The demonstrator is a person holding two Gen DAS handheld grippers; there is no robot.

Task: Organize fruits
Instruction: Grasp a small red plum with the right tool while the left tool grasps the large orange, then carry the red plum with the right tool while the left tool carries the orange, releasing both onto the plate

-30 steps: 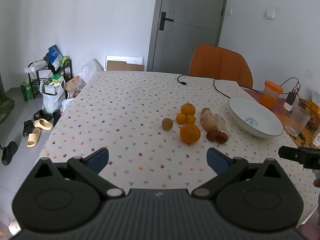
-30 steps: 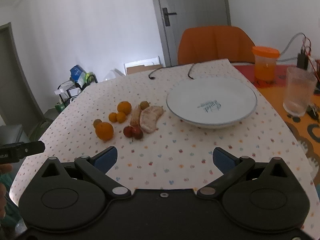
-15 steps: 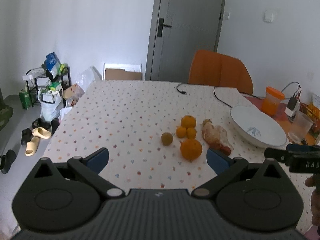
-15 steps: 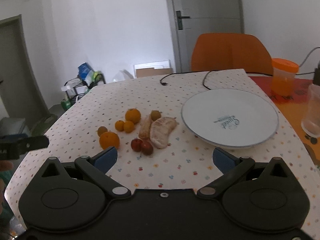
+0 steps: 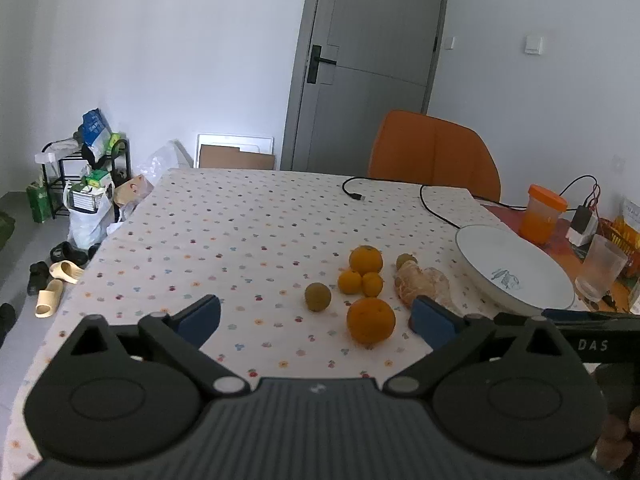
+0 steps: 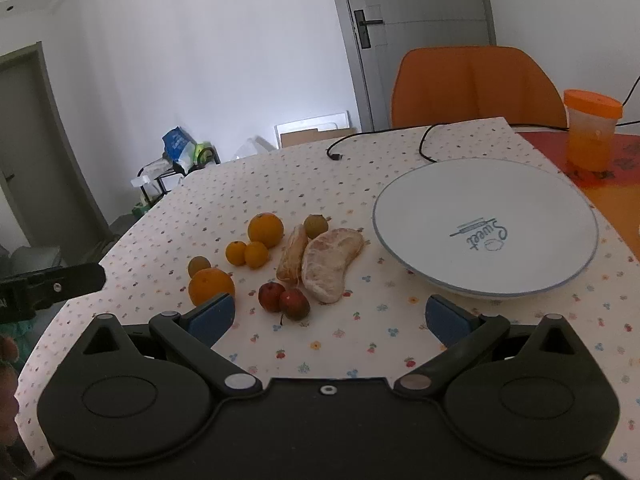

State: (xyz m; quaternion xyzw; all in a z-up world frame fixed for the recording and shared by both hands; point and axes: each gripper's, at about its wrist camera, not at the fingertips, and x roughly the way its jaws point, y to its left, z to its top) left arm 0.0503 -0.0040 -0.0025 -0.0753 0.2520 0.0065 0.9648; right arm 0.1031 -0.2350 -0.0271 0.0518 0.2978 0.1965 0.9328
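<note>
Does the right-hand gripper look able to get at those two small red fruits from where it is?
Probably yes. The right gripper is open, and the two red fruits lie on the tablecloth just ahead of its fingers with nothing between; the pomelo segment sits close beside them.

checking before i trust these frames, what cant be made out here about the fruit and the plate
- Two small red fruits: clear in the right wrist view; in the left wrist view the left gripper's right finger hides them.
- Large near orange: its lower edge sits behind the right gripper's left finger.
- White plate: the right gripper's body covers its near rim in the left wrist view.
- Peeled segments: fruit type unclear.
</note>
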